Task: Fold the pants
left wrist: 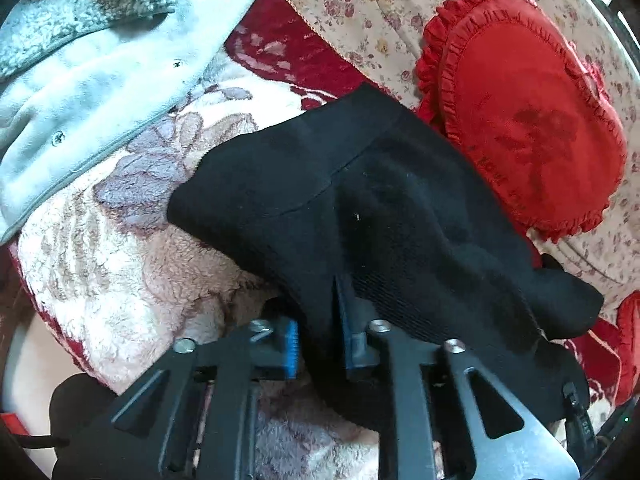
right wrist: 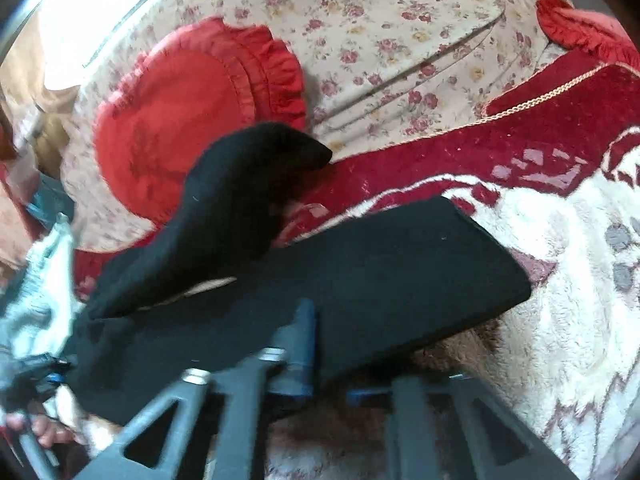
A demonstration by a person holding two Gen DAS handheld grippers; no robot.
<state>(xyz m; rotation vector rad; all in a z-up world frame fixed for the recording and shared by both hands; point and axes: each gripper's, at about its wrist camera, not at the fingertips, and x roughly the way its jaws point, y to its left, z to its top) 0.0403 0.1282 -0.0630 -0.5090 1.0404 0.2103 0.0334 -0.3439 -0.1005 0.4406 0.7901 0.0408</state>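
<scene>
While both grippers hold cloth: the black pants [left wrist: 384, 200] hang lifted over a fluffy blanket [left wrist: 120, 280].
Pants: they are black and soft, with a waistband seam showing in the left wrist view. One part [right wrist: 240, 208] sticks up and flops over in the right wrist view.
Left gripper [left wrist: 318, 344]: its jaws are clenched on the pants, with black cloth bunched between the blue pads [left wrist: 294, 348].
Right gripper [right wrist: 328, 364]: its jaws grasp the pants too. The cloth covers one blue pad [right wrist: 304, 344], and this picture is blurry.
Blanket: it is cream and dark red with a flower pattern, and it lies under the pants.
Red pillow [left wrist: 532, 120]: it has a frilly edge and lies on a flowery sheet [right wrist: 400, 40], just behind the pants.
Light blue fleece [left wrist: 100, 60]: it rests on the blanket, beside the pants but apart from them.
</scene>
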